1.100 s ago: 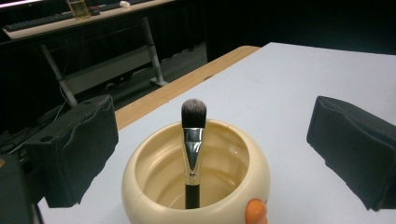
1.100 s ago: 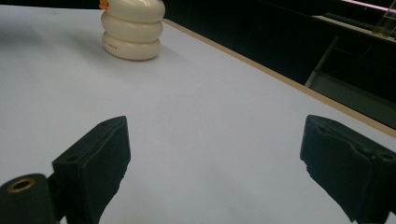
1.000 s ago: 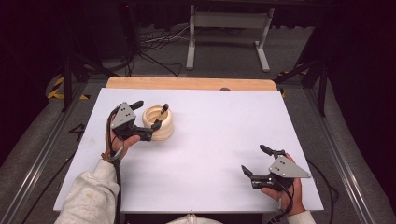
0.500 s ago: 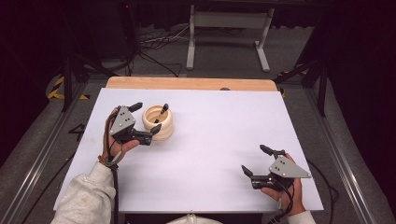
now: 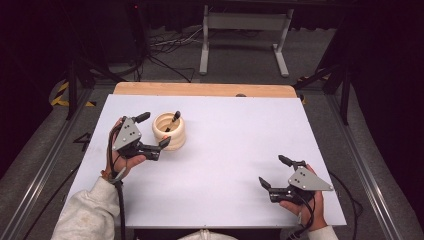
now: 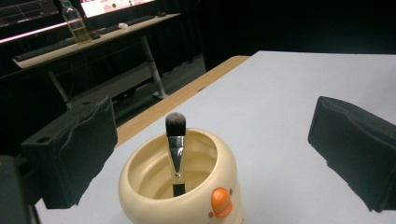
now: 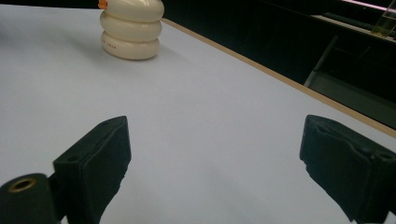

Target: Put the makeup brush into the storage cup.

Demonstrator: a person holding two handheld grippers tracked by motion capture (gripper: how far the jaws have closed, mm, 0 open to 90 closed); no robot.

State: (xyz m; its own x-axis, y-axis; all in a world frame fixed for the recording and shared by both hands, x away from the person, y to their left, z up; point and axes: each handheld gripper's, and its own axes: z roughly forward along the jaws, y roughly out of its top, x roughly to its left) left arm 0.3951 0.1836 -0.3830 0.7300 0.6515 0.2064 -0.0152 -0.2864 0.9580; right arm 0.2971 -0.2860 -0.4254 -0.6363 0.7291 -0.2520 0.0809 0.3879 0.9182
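The white table [image 5: 225, 150] carried 1 cream ribbed holder [image 5: 168, 131] toward its far left, well apart from the right gripper [image 5: 274, 171], whose jaws gaped wide over bare surface near the person's edge. The left gripper [image 5: 150, 131] hovered just beside that holder with its 2 jaws spread wide on either side of it, gripping nothing. Inside stood 1 makeup brush [image 6: 175, 154], bristles up and leaning on the rim; it looked light, stiff and slim, probably best pinched at the metal ferrule, while the smooth holder might slip.
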